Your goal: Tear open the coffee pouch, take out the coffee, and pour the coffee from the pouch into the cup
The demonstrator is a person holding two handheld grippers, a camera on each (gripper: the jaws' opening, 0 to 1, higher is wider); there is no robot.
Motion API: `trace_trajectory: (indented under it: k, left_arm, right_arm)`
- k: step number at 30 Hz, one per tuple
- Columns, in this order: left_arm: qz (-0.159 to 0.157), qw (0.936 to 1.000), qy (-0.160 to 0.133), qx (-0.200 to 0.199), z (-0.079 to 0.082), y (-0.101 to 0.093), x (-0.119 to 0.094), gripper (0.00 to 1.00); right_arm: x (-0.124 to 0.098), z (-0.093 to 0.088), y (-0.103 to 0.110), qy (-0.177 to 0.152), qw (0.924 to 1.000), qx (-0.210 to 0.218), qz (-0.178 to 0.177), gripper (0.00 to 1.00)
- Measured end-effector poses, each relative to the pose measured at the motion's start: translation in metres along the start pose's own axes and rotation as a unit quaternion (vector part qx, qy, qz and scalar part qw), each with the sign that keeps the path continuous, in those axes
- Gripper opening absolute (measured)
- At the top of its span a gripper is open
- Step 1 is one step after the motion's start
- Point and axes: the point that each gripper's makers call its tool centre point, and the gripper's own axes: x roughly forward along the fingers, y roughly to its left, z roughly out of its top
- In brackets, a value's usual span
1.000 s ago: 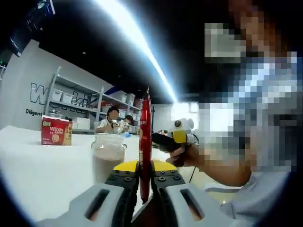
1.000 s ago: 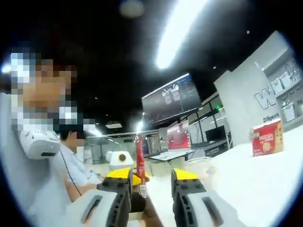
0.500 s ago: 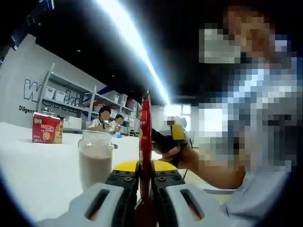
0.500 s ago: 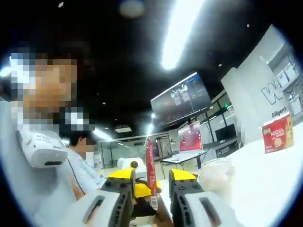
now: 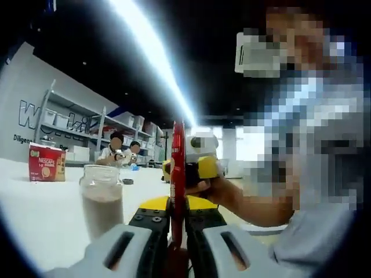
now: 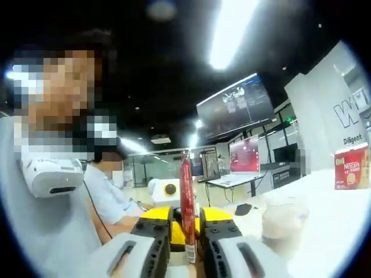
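Note:
A red coffee stick pouch point(image 5: 178, 168) stands upright, pinched at its lower part by my left gripper point(image 5: 178, 215), which is shut on it. In the right gripper view the same pouch point(image 6: 186, 200) runs up between the jaws of my right gripper point(image 6: 186, 217). Those jaws stand close on either side with thin gaps showing. Seen from the left gripper view, the right gripper point(image 5: 200, 161) sits in a hand just right of the pouch's upper half. The cup point(image 5: 101, 200), a glass jar holding brownish liquid, stands on the white table point(image 5: 40, 214). It appears again as a jar point(image 6: 283, 217) at the right.
A red Nescafe box point(image 5: 46, 163) stands on the table's far left, and the same box point(image 6: 351, 168) sits at the right. A small dark object point(image 6: 243, 208) lies on the table. A person sits close behind the grippers. Shelves and other people are far back.
My right gripper's jaws have narrowed from wide apart to close around the pouch. Both views have shifted, bringing the jar closer.

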Motion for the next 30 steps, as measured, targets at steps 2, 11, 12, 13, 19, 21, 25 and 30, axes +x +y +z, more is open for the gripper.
trace_trajectory:
  k: [2,11,12,13,19,21,25,30]
  left_arm:
    - [-0.005,1.0,0.001,0.001,0.0002,-0.0016,-0.0001,0.12]
    - [-0.012,0.9999,0.006,0.005,0.0005,-0.0058,-0.0024,0.12]
    - [-0.013,0.9999,0.005,0.006,0.0008,-0.0062,-0.0022,0.12]
    - [-0.014,0.9999,0.004,0.006,0.0014,-0.0062,-0.0018,0.12]
    - [-0.019,0.9998,0.004,0.005,0.0029,-0.0063,0.0011,0.12]
    - [-0.022,0.9997,0.008,0.005,0.0016,-0.007,0.0021,0.12]
    - [-0.026,0.9995,0.016,0.005,-0.0001,-0.0075,0.0031,0.12]
    - [-0.027,0.9993,0.023,0.006,-0.0033,-0.0066,0.004,0.12]
  right_arm:
    - [0.0011,0.0003,0.002,-0.003,1.0,0.004,0.003,0.12]
    - [0.0037,-0.0023,0.003,-0.015,0.9996,0.017,0.017,0.11]
    - [0.0042,-0.0024,0.0037,-0.015,0.9996,0.016,0.019,0.11]
    - [0.0042,-0.0019,0.0036,-0.016,0.9995,0.016,0.02,0.11]
    - [0.004,-0.0009,0.0044,-0.027,0.9993,0.012,0.021,0.12]
    - [0.0048,-0.0027,0.0051,-0.025,0.9994,0.009,0.022,0.13]
    - [0.0059,-0.0064,0.0054,-0.018,0.9996,0.008,0.02,0.12]
    - [0.0055,-0.0082,0.0047,-0.004,0.9999,-0.003,0.015,0.11]
